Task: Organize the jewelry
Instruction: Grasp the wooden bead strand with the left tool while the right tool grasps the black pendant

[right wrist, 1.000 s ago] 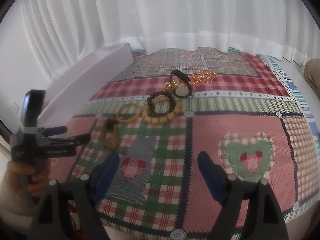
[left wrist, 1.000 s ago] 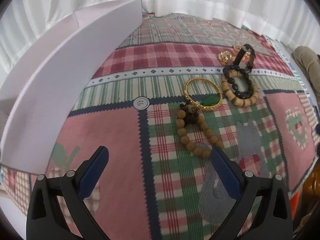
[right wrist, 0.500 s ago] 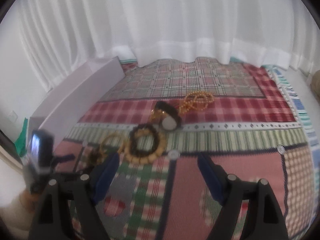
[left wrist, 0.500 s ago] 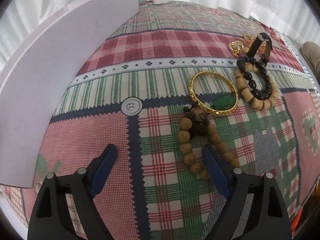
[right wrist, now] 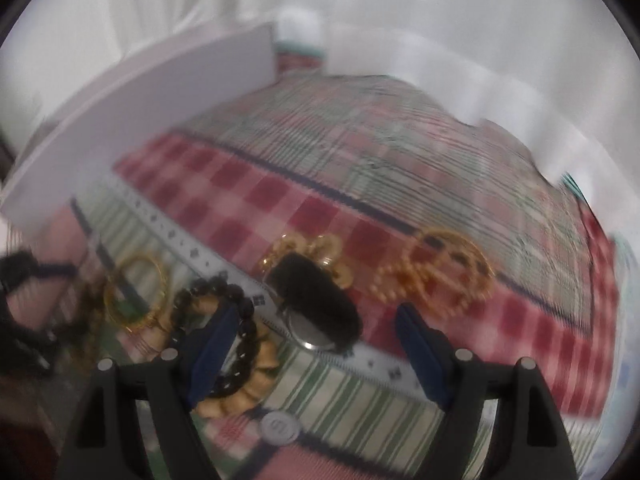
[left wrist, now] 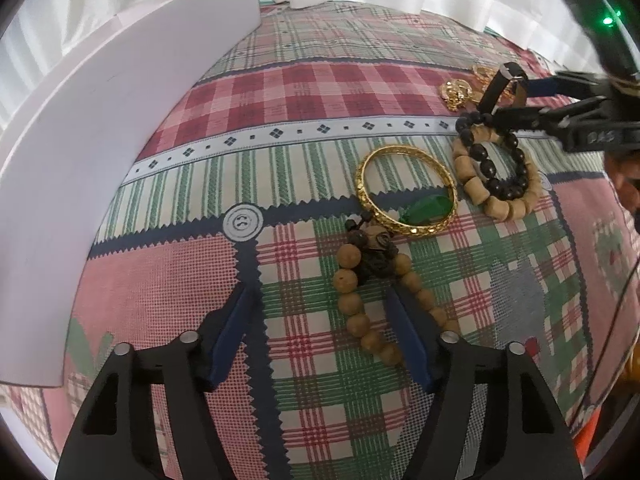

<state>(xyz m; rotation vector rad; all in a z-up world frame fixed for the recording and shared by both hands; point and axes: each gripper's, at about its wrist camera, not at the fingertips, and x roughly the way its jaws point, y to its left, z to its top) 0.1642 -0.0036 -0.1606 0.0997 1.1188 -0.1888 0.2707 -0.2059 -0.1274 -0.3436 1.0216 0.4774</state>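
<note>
Wooden beads are draped on the quilt, long axis running away from the left gripper; its closing jaws straddle the near strand, unpinched. Right gripper jaws are spread over the watch.

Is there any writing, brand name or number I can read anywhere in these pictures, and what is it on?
"DAS": pale letters on the black body of the other gripper, as far as they can be read in the left view.
Round button patch on the tablecloth: marks only, no words.
Right view: too blurred to read anything.
</note>
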